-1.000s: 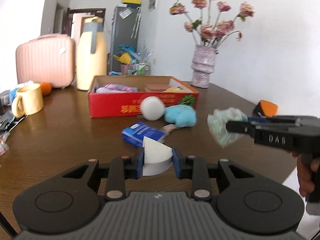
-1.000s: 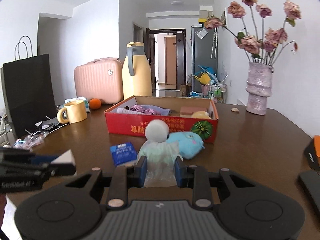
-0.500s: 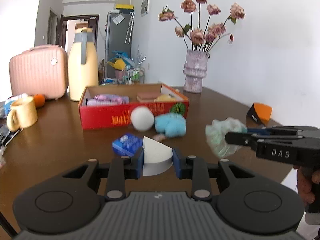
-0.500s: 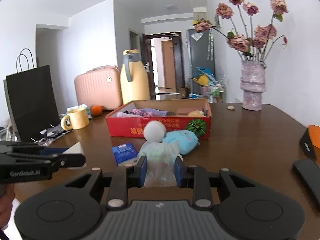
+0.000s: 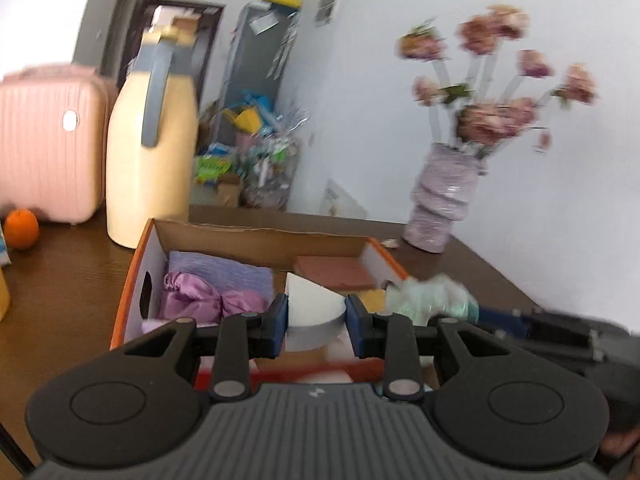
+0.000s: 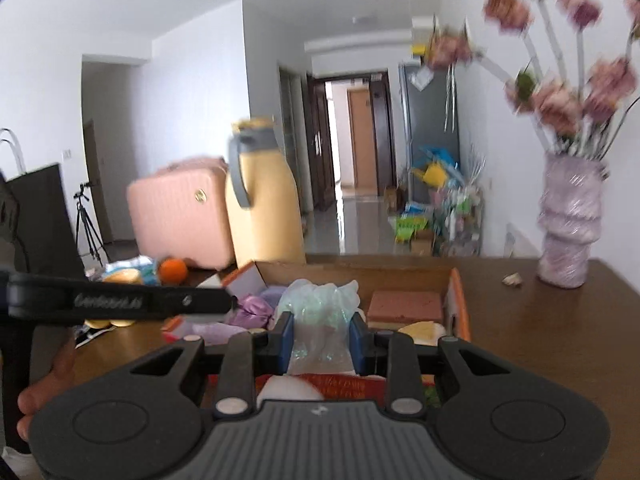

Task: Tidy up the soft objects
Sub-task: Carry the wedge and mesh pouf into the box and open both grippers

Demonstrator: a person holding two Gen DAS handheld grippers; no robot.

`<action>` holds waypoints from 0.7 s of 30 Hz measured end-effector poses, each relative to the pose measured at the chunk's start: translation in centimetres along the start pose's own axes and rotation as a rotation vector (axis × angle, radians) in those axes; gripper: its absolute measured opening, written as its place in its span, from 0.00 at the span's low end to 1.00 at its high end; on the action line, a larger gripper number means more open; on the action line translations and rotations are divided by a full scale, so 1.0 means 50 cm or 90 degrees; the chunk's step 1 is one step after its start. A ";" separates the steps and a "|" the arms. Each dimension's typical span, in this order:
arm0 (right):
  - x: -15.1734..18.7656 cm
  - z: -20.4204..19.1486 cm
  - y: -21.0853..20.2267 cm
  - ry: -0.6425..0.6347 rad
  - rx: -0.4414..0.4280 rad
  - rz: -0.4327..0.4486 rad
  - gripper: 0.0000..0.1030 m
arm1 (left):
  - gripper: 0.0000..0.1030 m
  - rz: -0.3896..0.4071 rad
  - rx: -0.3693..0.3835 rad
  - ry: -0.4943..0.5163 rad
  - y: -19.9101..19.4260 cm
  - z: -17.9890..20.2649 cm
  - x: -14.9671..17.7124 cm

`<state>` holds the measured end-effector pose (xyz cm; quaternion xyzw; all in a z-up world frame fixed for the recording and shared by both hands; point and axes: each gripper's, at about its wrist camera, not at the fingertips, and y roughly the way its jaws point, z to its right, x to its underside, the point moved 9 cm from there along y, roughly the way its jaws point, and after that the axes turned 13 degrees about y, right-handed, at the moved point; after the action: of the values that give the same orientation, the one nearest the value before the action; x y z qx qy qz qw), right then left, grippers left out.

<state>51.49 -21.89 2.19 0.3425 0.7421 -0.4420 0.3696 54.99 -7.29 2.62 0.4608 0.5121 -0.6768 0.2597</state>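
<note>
My left gripper [image 5: 316, 320] is shut on a white wedge-shaped sponge [image 5: 310, 306] and hangs over the open red cardboard box [image 5: 132, 292]. My right gripper [image 6: 322, 338] is shut on a crumpled pale-green plastic bag [image 6: 318, 308], also over the box [image 6: 458, 304]. In the left wrist view the bag [image 5: 430, 296] sits at the right, above the box's right wall. Inside the box lie purple cloth [image 5: 208, 296], a brown pad [image 5: 336, 274] and a yellow piece [image 6: 420, 330]. A white ball [image 6: 286, 388] shows just below the right gripper.
Behind the box stand a yellow thermos jug [image 5: 148, 152] and a pink suitcase [image 5: 44, 140], with an orange [image 5: 20, 228] beside them. A vase of pink flowers [image 5: 446, 196] stands at the back right of the brown table [image 6: 540, 320]. A black paper bag [image 6: 40, 216] is at the left.
Both grippers have moved forward and slightly up, from the table's near part to above the box, each still holding its item. The ball, blue plush and blue packet have dropped out of the left view.
</note>
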 end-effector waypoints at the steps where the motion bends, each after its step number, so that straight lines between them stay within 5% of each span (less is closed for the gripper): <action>1: 0.000 0.005 0.033 0.002 0.000 -0.014 0.27 | 0.30 -0.006 -0.002 -0.008 0.022 -0.012 -0.003; 10: 0.064 0.005 0.231 -0.004 -0.014 -0.129 0.29 | 0.34 -0.076 -0.004 -0.017 0.176 -0.053 0.031; 13: 0.086 0.005 0.260 0.025 -0.028 -0.153 0.32 | 0.43 -0.099 0.009 -0.017 0.198 -0.046 0.054; 14: 0.089 0.005 0.261 0.029 -0.032 -0.155 0.34 | 0.51 -0.107 0.011 -0.014 0.201 -0.045 0.062; 16: 0.087 0.005 0.255 0.024 -0.025 -0.153 0.55 | 0.58 -0.106 0.010 -0.011 0.198 -0.045 0.068; 21: 0.057 0.007 0.207 -0.001 -0.004 -0.117 0.65 | 0.67 -0.079 0.004 0.004 0.161 -0.046 0.044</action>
<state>58.85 -17.82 -4.52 0.2710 0.7716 -0.4719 0.3292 61.46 -7.62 -3.13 0.4314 0.5384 -0.6915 0.2144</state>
